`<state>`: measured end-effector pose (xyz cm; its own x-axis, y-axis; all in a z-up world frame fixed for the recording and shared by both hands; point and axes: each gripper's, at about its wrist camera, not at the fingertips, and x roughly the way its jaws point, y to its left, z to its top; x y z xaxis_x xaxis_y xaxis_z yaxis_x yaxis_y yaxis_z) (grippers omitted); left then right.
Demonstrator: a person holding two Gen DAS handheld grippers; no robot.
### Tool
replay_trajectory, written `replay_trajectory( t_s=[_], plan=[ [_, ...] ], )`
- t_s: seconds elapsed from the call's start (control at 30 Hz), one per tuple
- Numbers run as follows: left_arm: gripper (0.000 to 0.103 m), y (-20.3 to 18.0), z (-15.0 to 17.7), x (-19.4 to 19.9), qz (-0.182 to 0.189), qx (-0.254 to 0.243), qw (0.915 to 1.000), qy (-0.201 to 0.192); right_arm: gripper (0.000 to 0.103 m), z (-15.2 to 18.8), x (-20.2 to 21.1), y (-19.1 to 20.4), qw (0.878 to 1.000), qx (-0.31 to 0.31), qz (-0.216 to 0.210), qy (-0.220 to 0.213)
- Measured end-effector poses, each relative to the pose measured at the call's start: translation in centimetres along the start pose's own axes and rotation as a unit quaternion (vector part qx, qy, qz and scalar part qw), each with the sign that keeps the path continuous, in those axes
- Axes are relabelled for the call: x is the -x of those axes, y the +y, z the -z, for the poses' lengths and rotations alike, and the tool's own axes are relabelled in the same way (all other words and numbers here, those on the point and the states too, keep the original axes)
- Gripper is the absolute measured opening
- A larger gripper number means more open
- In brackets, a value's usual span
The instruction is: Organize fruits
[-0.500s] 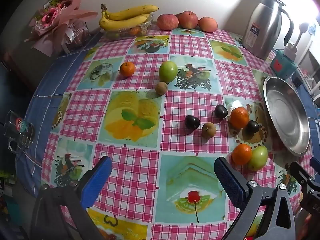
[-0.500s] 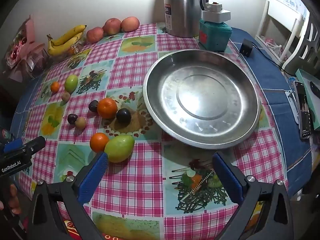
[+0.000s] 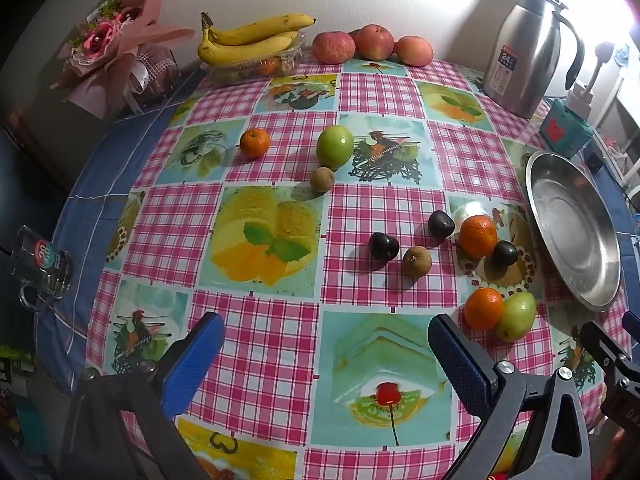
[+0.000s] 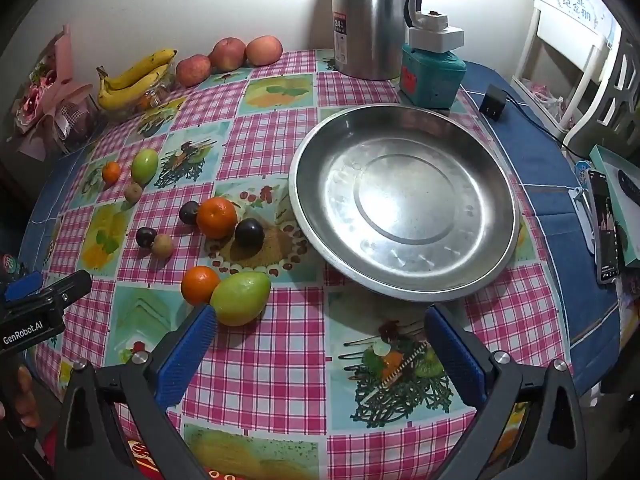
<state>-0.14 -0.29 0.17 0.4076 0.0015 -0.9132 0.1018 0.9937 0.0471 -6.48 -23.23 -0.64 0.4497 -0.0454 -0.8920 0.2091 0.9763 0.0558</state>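
Loose fruit lies on the checked tablecloth. Nearest my right gripper are an orange and a green mango touching each other, just past its left finger. Farther off sit a bigger orange, dark plums, a brown kiwi-like fruit, another green mango and a small orange. An empty steel plate lies right of the fruit. My left gripper hangs open over bare cloth, fruit ahead and to its right. Both grippers hold nothing.
Bananas on a plastic box and three apples line the wall. A steel thermos, a teal box, a charger and a phone stand right. A glass mug and bouquet stand left.
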Motion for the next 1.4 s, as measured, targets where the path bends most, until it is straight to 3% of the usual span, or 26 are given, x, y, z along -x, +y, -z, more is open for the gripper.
replay_trajectory(
  t_s=[1.4],
  plan=[
    [0.103,0.01,0.02,0.16,0.0,0.001,1.0,0.0,0.103,-0.01,-0.16,-0.19,1.0,-0.007,-0.004,0.004]
  ],
)
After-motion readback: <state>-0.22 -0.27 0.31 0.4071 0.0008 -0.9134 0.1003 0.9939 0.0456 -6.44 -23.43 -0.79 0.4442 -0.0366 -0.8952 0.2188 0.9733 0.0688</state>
